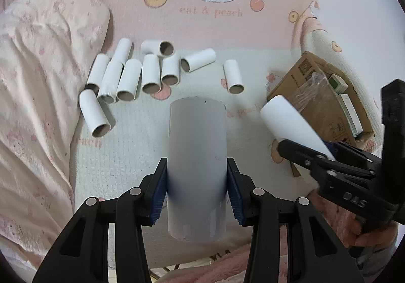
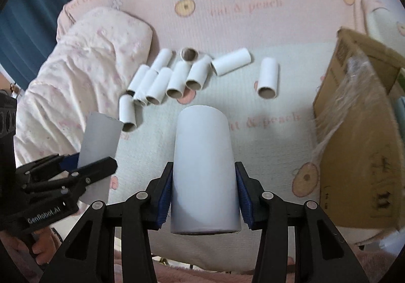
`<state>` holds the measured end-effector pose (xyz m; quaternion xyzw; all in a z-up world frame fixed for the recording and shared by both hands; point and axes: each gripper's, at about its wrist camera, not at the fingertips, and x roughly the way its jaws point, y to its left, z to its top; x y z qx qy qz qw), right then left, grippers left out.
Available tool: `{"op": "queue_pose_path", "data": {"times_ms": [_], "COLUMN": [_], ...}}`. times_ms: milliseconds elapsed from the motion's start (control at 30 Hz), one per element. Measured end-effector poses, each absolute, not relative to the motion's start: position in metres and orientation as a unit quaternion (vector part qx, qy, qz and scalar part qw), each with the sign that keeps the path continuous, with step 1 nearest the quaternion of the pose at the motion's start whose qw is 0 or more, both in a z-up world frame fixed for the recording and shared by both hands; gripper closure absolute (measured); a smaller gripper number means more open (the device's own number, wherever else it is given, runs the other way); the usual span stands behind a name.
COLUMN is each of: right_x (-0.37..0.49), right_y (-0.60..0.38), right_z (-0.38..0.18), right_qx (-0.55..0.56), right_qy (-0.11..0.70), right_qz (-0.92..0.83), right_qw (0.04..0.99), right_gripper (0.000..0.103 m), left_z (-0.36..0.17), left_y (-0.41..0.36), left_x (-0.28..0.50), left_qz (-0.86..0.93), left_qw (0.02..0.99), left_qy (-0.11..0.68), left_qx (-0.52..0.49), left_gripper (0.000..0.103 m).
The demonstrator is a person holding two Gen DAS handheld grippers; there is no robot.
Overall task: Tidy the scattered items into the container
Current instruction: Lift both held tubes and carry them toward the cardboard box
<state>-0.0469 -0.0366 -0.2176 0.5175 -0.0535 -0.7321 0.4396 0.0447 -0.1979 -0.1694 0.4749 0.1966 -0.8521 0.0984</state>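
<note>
Smooth white cardboard tubes (image 1: 127, 80) on quilted mat (image 1: 141, 131)

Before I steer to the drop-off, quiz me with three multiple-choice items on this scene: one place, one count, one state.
1. In the right wrist view, where is the cardboard box?
A. At the right edge
B. At the left, by the pillow
C. In the middle of the tubes

2. How many loose tubes lie on the mat?
A. Four
B. Ten
C. Sixteen

3. What state are the tools in?
A. Both open and empty
B. Only the left one holds something
C. Each is shut on a white tube

Answers:
1 A: the cardboard box fills the right side, apart from the tubes.
2 B: ten loose tubes can be counted on the mat.
3 C: the left tool grips one white tube and the right tool grips another, pads pressed on both sides.
</note>
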Motion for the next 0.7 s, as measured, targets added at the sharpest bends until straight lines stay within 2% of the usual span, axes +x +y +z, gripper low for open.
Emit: {"op": "queue_pose_path", "data": {"times_ms": [367,700], "right_x": [-0.068,-0.126], "right_y": [0.042,0.086], "right_z": [-0.160,-0.166], "right_qx": [0.426,0.431], "right_qy": [-0.099,-0.145], "right_qz": [-0.780,-0.787], "right_qw": [0.448,0.418], "right_gripper": [0.060,0.060], "left_z": [-0.125,-0.098], "left_y": [-0.159,-0.109], "left_x": [0.016,-0.043], "left_qz": [-0.878,-0.893], "left_qw": [0.082,0.017], "left_qy": [0.164,0.147], "left_qx": [0.443,0.425], "left_gripper": [0.055,0.055]}}
